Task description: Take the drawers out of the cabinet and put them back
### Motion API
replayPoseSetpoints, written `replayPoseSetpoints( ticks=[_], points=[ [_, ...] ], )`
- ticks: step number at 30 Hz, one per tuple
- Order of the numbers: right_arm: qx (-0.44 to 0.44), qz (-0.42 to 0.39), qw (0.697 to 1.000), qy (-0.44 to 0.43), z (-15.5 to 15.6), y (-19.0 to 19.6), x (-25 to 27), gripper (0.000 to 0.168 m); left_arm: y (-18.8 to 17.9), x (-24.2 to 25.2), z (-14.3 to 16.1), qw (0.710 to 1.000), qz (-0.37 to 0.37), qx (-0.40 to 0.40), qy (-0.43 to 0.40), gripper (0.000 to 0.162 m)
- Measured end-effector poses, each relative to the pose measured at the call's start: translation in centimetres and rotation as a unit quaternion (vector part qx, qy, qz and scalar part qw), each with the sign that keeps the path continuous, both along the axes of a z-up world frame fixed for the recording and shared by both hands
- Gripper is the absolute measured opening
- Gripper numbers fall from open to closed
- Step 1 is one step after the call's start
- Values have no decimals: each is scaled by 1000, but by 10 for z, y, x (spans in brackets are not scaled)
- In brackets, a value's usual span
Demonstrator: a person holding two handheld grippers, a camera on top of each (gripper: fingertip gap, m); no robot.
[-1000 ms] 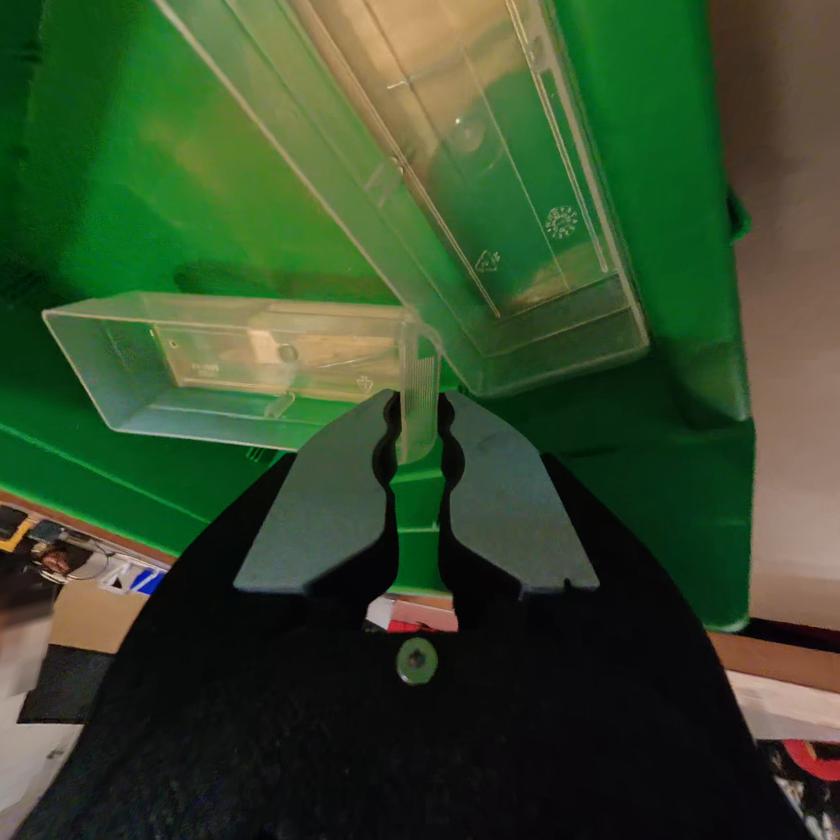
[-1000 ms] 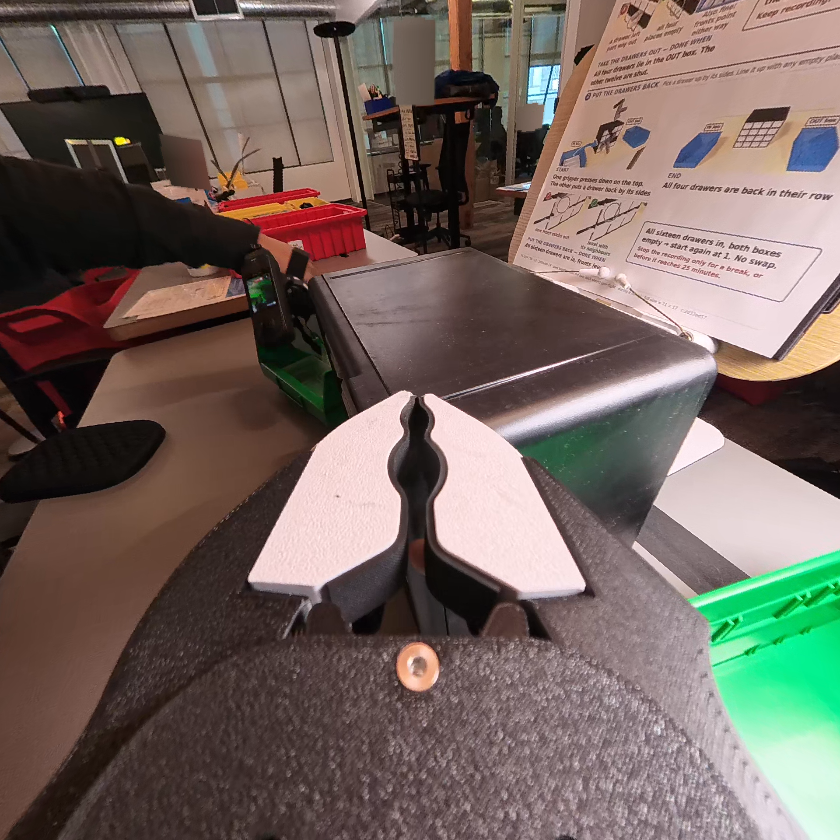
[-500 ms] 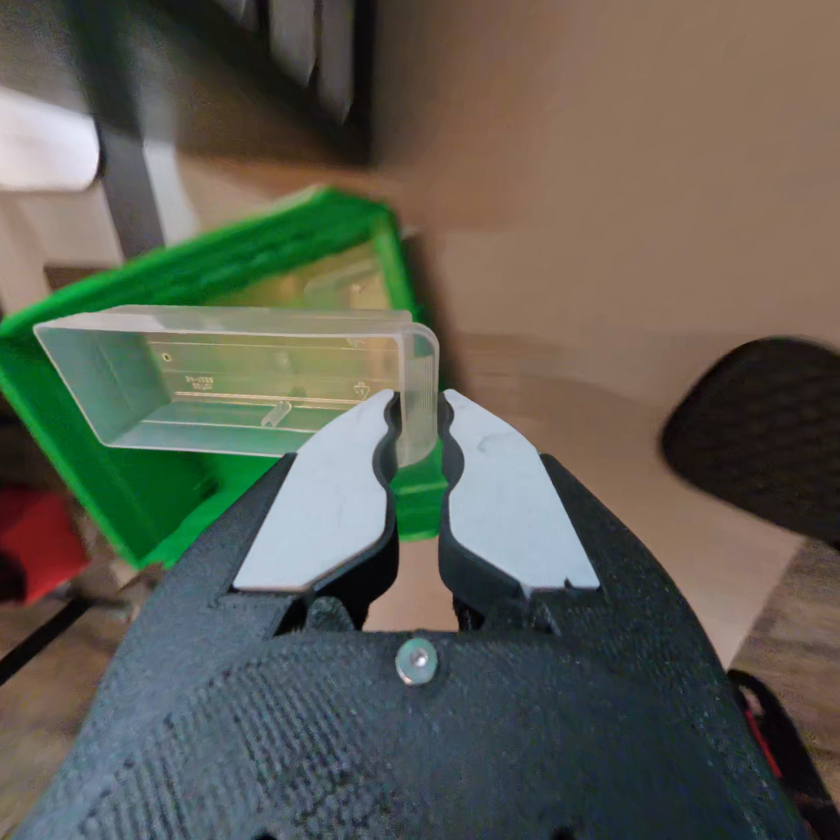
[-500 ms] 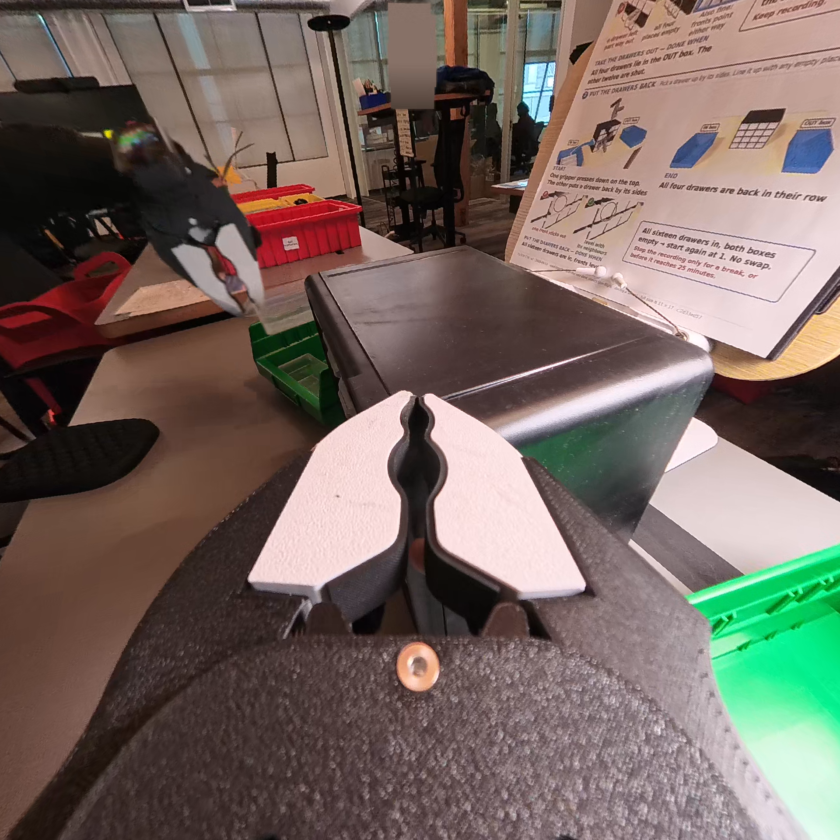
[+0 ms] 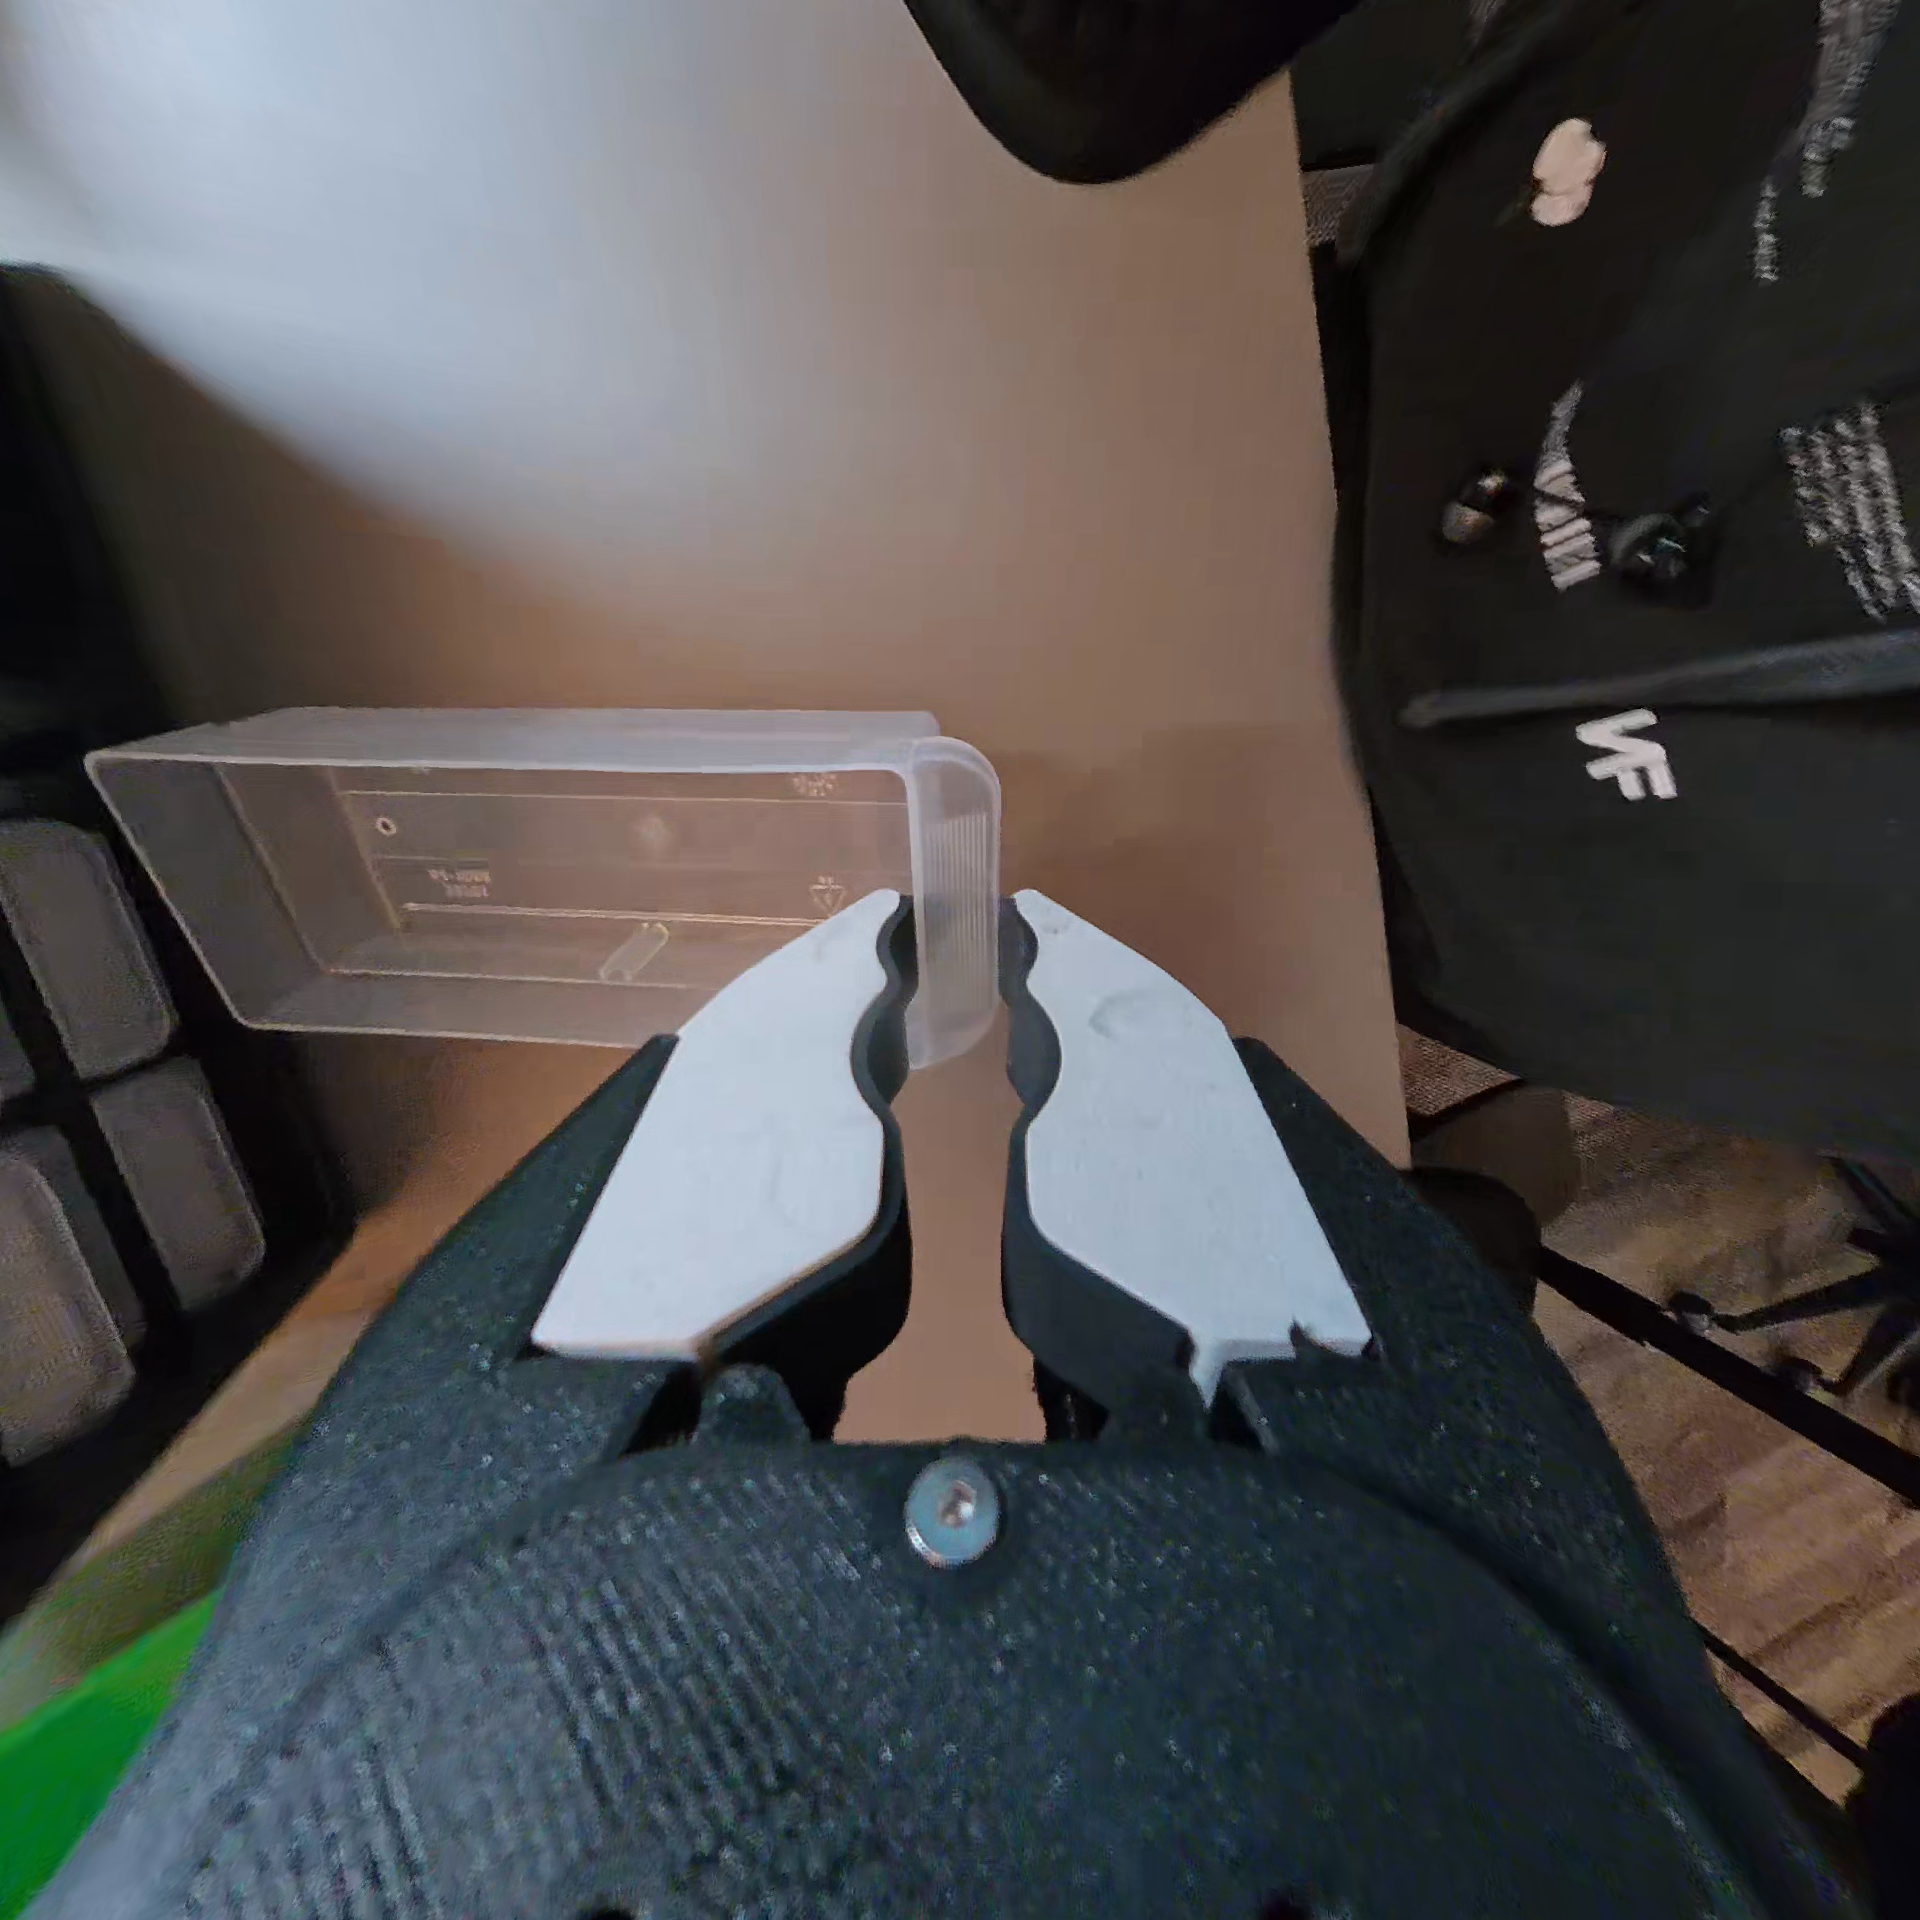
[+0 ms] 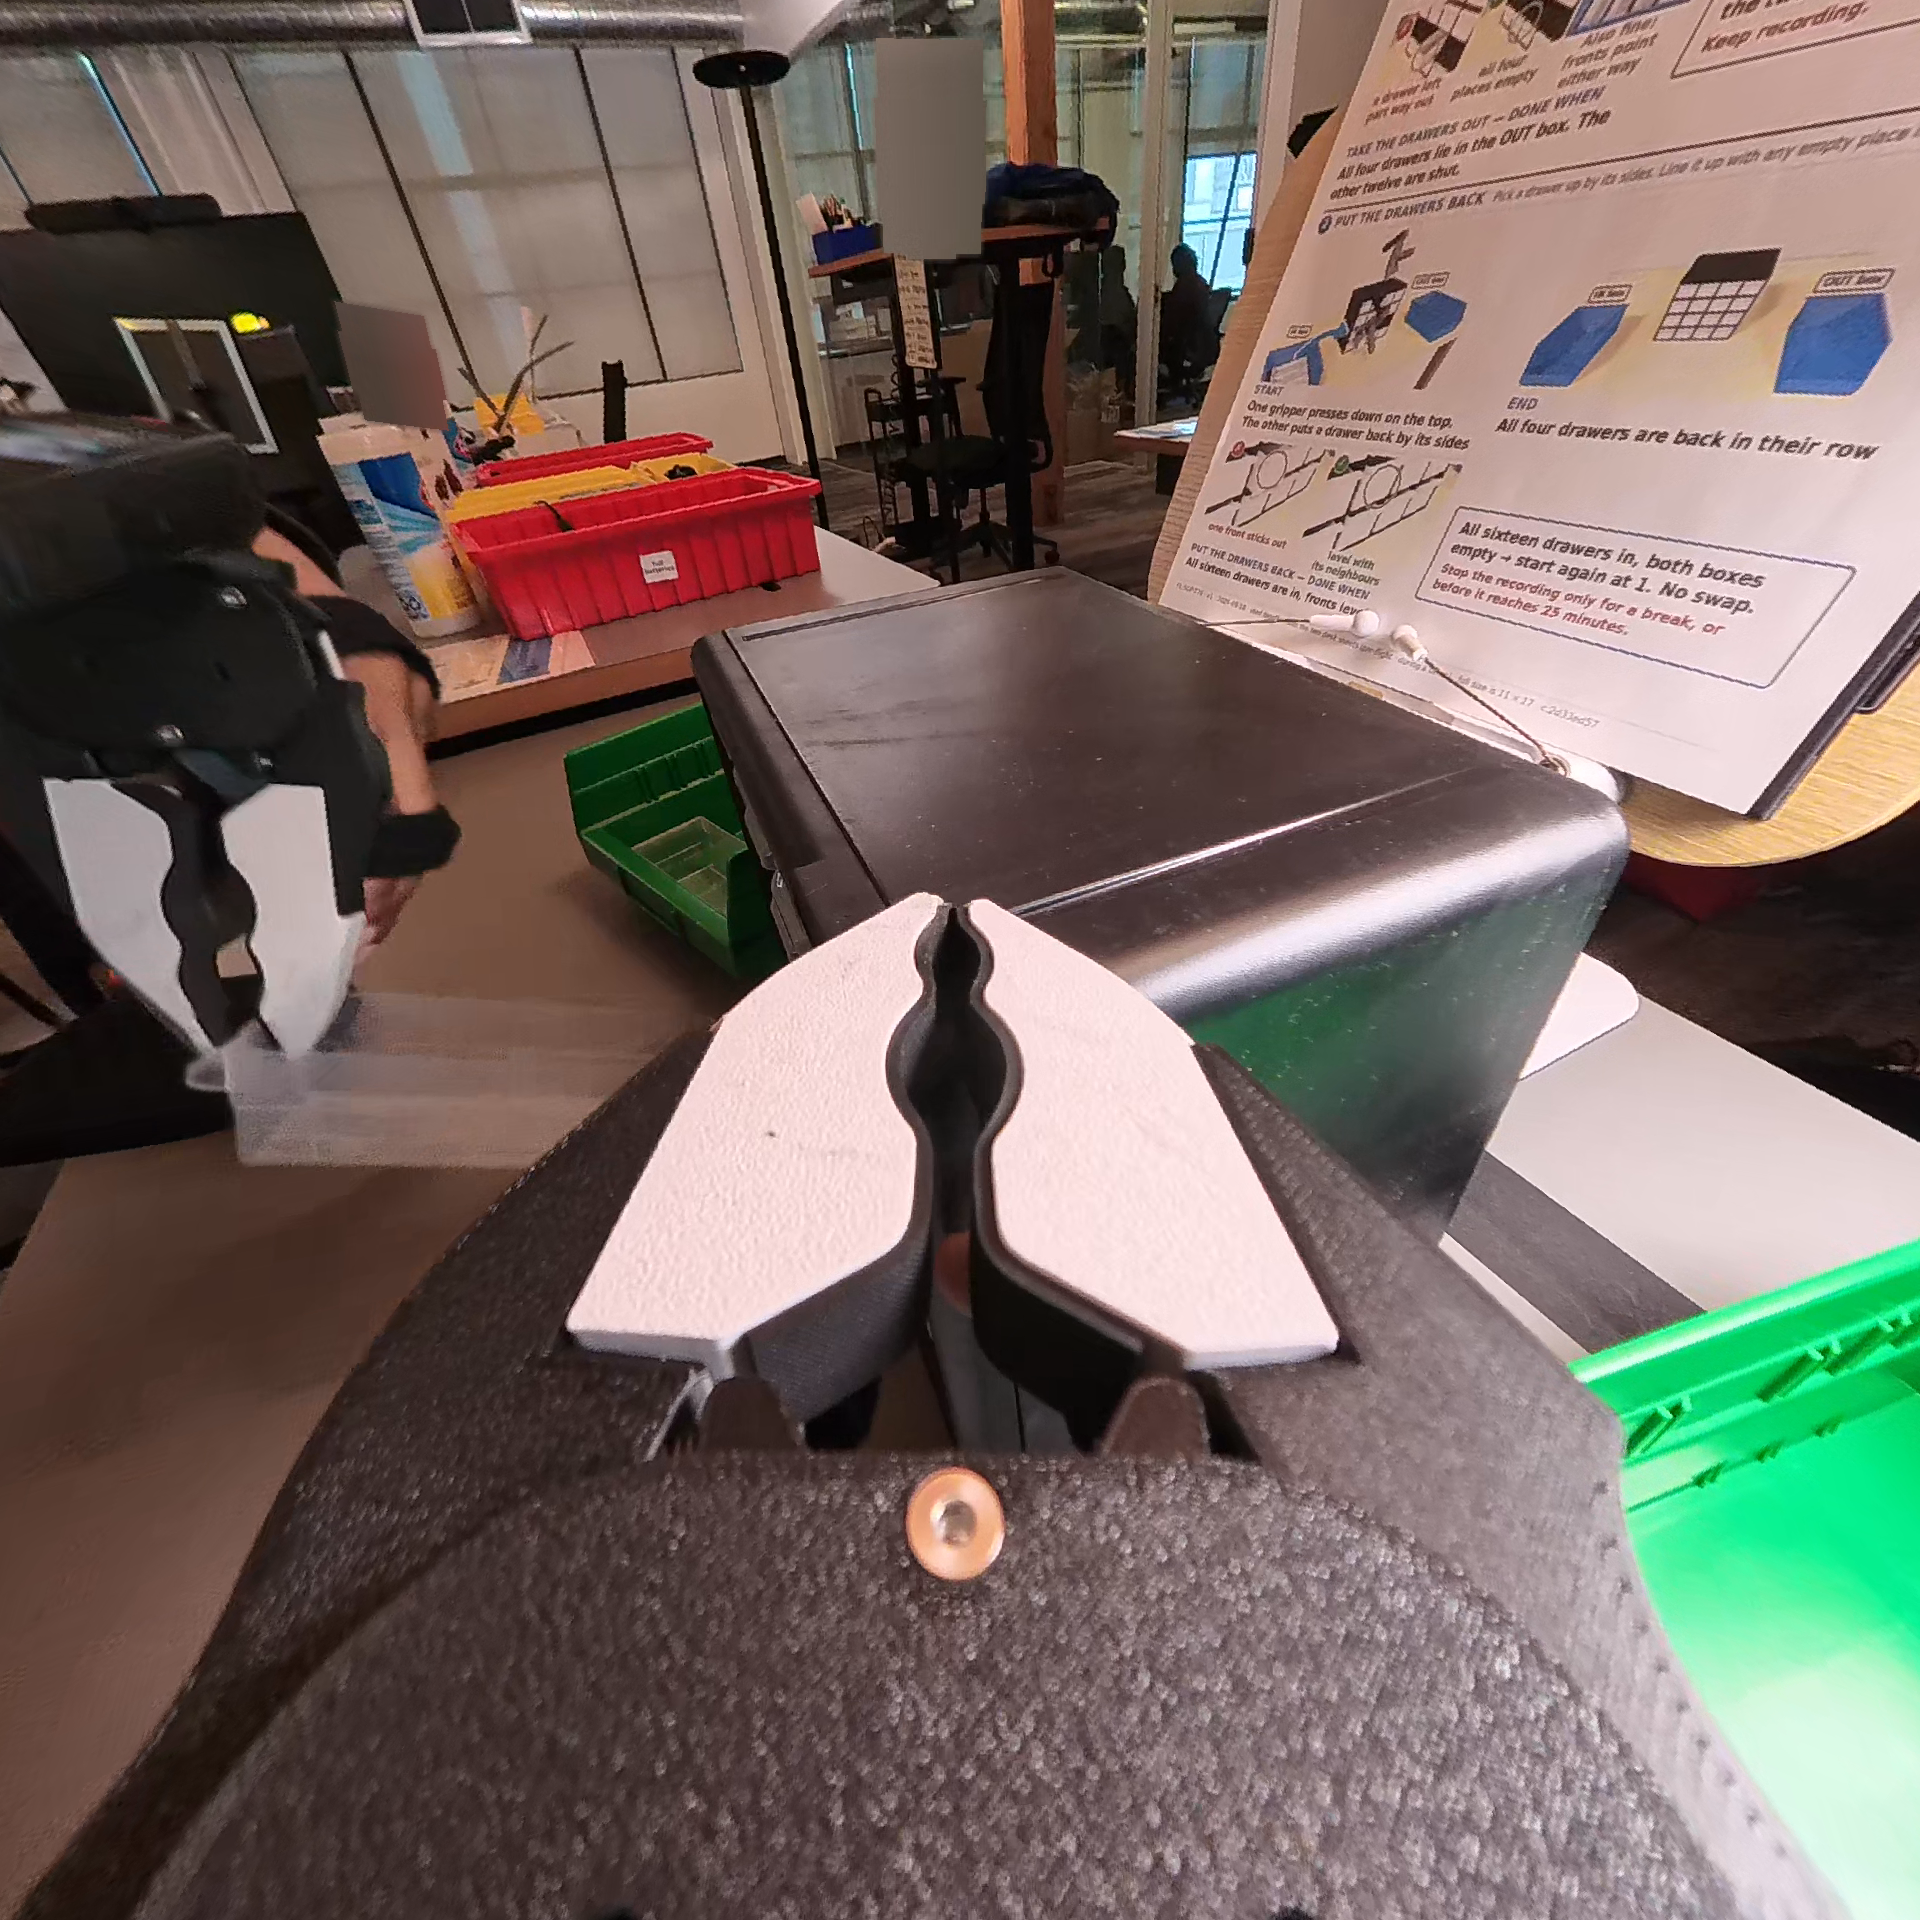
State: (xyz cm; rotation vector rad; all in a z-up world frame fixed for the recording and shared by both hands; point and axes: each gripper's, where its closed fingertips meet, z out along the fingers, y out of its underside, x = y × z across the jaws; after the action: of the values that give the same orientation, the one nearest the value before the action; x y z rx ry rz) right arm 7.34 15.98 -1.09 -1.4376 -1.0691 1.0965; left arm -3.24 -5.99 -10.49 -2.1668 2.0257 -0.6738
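One clear drawer (image 5: 499,873) hangs pinched in the left tool (image 5: 956,914); right tool (image 6: 958,914) closed, empty.

My left view is soft and warm: the desk (image 5: 727,416) behind the clear drawer (image 5: 499,873) smears, and its left edge goes dark. My right view is sharper, daylit from windows (image 6: 416,208) behind the black cabinet (image 6: 1143,748), whose top shows glare. Left of the cabinet, my left hand-held gripper (image 6: 234,1029) is motion-blurred; edges bend.
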Motion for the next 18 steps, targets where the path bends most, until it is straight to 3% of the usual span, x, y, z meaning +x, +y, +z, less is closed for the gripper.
replayPoseSetpoints(
  ticks=[7,18],
  points=[
    [1,-14,1000,1,0,1,0,0,32,32,-30,999,-13,11,44,15],
    [-14,-44,999,3,0,2,-2,0,53,54,-56,999,15,32,35,15]
  ],
)
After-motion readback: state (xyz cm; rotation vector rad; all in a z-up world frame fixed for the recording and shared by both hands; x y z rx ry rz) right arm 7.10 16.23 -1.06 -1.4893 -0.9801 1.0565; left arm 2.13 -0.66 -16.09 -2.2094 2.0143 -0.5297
